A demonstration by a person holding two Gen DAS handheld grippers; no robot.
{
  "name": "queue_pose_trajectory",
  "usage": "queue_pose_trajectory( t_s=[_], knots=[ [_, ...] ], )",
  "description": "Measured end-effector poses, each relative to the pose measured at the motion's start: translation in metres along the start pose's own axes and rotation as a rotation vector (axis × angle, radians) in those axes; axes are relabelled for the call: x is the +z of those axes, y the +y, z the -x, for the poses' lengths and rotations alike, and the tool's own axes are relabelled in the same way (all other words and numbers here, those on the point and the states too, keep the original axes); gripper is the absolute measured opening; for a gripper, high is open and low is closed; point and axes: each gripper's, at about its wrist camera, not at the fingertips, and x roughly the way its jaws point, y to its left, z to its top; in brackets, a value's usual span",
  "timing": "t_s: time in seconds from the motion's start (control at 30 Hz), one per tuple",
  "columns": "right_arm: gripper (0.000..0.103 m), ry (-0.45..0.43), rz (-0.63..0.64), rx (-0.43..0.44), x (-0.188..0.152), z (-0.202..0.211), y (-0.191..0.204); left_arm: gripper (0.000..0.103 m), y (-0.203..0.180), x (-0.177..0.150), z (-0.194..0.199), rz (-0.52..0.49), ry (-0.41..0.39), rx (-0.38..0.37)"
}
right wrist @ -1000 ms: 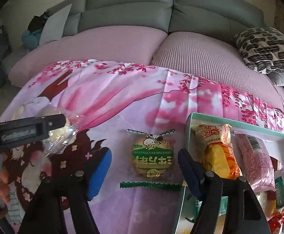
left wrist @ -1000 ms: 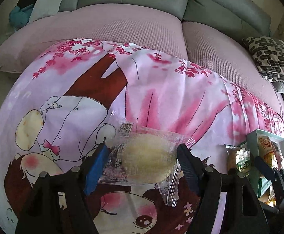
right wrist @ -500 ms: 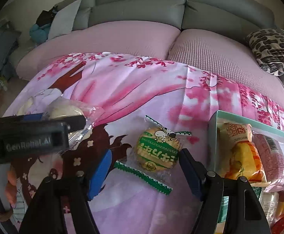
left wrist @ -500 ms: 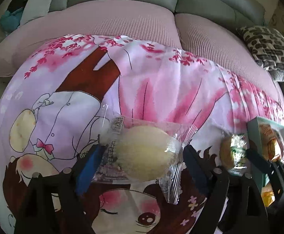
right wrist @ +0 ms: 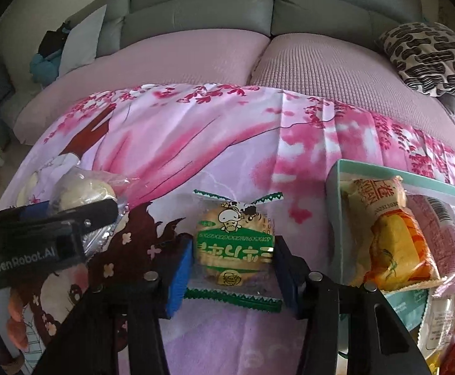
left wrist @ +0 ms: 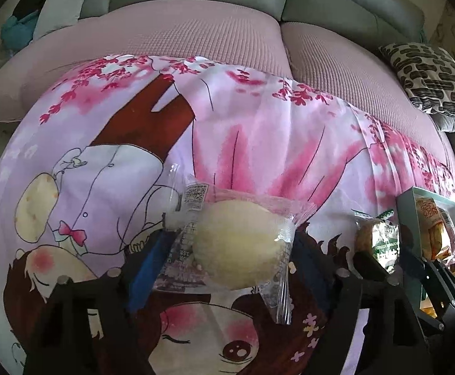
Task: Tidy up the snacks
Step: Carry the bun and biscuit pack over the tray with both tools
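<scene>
Two grippers closing on wrapped snacks.
Left gripper (left wrist: 227,259) jaws close around a pale bun (left wrist: 243,247); right gripper (right wrist: 232,268) jaws clamp a green-labelled cracker packet (right wrist: 235,247), tray (right wrist: 333,206) to its right.

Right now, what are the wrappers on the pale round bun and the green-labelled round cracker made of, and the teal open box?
Pale round bun's wrapper: thin clear plastic film, glossy; it crinkles, and the bun shows through.
Green-labelled round cracker's wrapper: plastic film, printed green and white, with zigzag-cut sealed ends.
Teal open box: probably cardboard, matte; thin, straight, flat walls.
</scene>
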Motion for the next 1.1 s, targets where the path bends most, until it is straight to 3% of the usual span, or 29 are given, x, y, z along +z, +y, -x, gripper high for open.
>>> queue_pose_trajectory(
  t_s=[0.17,0.4,0.7,0.83,0.93,1.1],
  knots=[
    [0.053,-0.013,-0.021,0.016,0.0,0.012,-0.002,0.072,-0.006,-0.001,0.009,-0.016,-0.01,0.015],
    [0.053,-0.044,-0.055,0.015,-0.003,0.042,-0.007,0.072,-0.014,-0.002,0.035,-0.028,-0.045,0.027],
    [0.053,-0.089,-0.105,0.004,-0.018,0.08,-0.023,0.072,-0.056,-0.007,0.07,-0.111,-0.098,0.004],
    [0.053,-0.131,-0.15,-0.039,-0.027,0.105,-0.045,0.072,-0.079,-0.007,0.092,-0.134,-0.149,-0.049],
    [0.053,-0.162,-0.193,-0.083,-0.031,0.122,-0.068,0.072,-0.11,-0.011,0.107,-0.189,-0.192,-0.137],
    [0.053,-0.175,-0.272,-0.199,-0.039,0.144,-0.117,0.072,-0.165,-0.025,0.111,-0.308,-0.182,-0.224]
  ],
)
